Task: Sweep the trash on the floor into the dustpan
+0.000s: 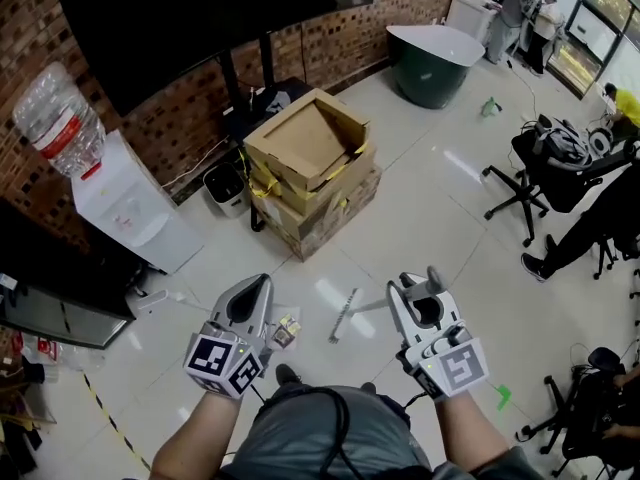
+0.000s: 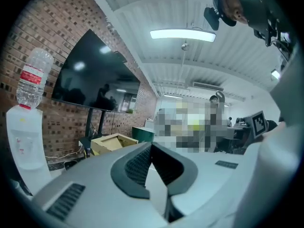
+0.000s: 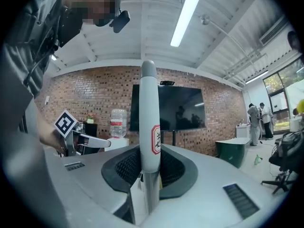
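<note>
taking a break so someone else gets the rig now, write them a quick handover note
Left hand-held gripper: shut, empty, held low over the floor.
Right hand-held gripper: shut on a grey pole, held upright; its lower end is out of sight.
Trash: small wrapper on the floor near the feet, green scrap further right.
Dustpan: not visible in any view.
Done: pole in grip. Left: all the sweeping.

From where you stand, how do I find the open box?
Look at the brick wall with the big black screen. Below it stands a stack of cardboard boxes; the open box is the top one, flaps up, while the ones under it look shut.
</note>
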`<action>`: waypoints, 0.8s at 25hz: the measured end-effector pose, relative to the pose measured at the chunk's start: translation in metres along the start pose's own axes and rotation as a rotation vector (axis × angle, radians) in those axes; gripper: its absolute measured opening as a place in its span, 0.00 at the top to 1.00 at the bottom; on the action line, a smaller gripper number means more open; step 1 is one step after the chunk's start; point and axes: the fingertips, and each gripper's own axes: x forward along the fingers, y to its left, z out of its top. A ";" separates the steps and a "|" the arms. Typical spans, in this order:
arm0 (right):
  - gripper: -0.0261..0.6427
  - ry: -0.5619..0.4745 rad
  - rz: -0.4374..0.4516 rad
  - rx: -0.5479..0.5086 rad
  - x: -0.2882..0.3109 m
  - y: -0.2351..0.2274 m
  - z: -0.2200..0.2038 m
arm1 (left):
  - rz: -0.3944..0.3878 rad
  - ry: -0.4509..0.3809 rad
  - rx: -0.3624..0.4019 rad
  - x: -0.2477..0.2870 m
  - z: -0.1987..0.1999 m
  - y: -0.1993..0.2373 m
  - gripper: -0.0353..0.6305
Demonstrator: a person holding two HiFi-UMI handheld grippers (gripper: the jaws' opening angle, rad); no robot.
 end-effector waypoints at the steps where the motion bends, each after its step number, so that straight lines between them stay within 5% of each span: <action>1: 0.83 -0.013 -0.013 -0.004 -0.016 -0.009 0.008 | 0.003 -0.010 0.005 0.003 0.004 -0.014 0.92; 14: 0.83 -0.008 -0.090 0.010 -0.197 -0.105 0.051 | -0.023 -0.075 0.043 0.028 0.024 -0.199 0.92; 20: 0.83 -0.005 -0.156 0.016 -0.242 -0.133 0.045 | -0.027 -0.066 0.053 0.026 0.015 -0.238 0.92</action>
